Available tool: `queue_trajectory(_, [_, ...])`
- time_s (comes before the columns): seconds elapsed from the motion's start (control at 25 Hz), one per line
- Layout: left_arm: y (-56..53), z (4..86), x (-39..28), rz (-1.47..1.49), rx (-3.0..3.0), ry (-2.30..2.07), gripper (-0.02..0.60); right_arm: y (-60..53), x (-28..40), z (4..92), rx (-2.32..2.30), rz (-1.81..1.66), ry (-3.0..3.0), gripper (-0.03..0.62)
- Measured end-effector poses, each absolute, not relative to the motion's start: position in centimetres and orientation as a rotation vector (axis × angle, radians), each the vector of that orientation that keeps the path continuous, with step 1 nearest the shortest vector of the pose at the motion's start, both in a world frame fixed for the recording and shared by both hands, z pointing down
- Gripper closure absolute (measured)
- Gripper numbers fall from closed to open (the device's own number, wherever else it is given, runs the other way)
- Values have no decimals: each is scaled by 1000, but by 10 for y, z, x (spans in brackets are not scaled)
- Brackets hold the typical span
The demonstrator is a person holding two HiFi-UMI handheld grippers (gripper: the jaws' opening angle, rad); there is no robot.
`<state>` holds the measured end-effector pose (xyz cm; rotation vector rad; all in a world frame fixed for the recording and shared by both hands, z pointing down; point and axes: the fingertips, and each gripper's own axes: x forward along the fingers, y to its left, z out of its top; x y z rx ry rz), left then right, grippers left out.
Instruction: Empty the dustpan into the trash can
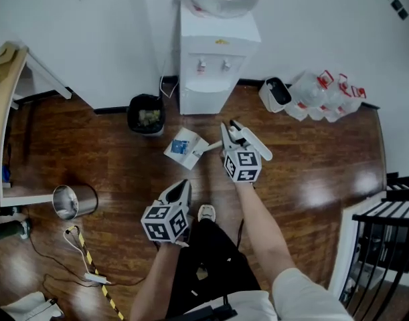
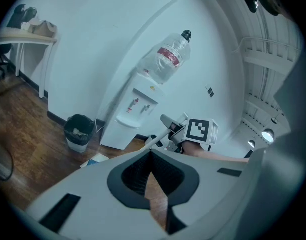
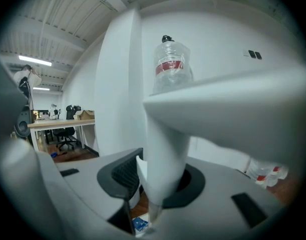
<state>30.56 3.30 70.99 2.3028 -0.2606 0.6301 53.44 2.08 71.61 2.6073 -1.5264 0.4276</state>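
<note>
A white dustpan (image 1: 183, 148) with a blue scrap in it hangs low over the wood floor, right of the black trash can (image 1: 146, 114). Its thin handle (image 1: 211, 147) runs to my right gripper (image 1: 231, 139), which is shut on it. In the right gripper view the thick white handle (image 3: 163, 149) fills the space between the pads. My left gripper (image 1: 180, 191) hovers nearer my body, shut and holding nothing. The left gripper view shows the trash can (image 2: 78, 131), the dustpan (image 2: 96, 160) and the right gripper (image 2: 177, 130) ahead.
A white water dispenser (image 1: 214, 59) stands against the wall beside the trash can. Water jugs (image 1: 324, 95) cluster at the right wall. A metal bin (image 1: 74, 201) lies on its side at left, by a desk (image 1: 5, 105) and a cable (image 1: 84, 253).
</note>
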Motion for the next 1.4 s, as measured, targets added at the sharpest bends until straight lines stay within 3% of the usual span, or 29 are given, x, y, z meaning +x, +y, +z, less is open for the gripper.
queue_trajectory(0.4, [9,680,273,592,2250,-441,588,-5,534,663,2512,385,-1634,469])
queue_trajectory(0.76, [-10,665,214,558,2216,-624,588,-27,478,586,2255,269,-1966,476])
queue_trajectory(1.4, [-61,625,61,334,2066,-1049,588,-158,290,477,1640,159,-2492,493])
